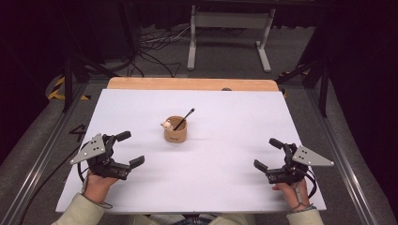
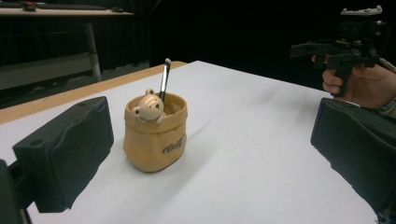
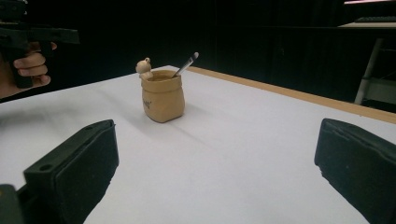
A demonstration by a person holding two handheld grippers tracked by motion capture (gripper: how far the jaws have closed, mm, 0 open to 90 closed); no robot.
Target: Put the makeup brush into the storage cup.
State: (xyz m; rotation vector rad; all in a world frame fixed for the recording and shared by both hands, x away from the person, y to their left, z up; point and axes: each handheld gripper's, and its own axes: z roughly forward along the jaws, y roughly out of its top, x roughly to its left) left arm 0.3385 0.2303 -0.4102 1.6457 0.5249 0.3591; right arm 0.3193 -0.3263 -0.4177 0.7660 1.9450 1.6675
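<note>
High view shows me a white bench [image 1: 225, 187] with bare surface all round a tan pot [image 1: 175, 130] at its middle — a brush [image 1: 185, 118] stands inside. My left claw [image 1: 129, 149] and right claw [image 1: 268, 153] sit near the front corners, jaws apart, well clear of the pot.

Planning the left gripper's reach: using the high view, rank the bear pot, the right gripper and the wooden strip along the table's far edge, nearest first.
1. Bear pot, mid-table, holding a brush.
2. Wooden strip, far edge.
3. Right gripper, opposite side.
Measured from the left gripper.
</note>
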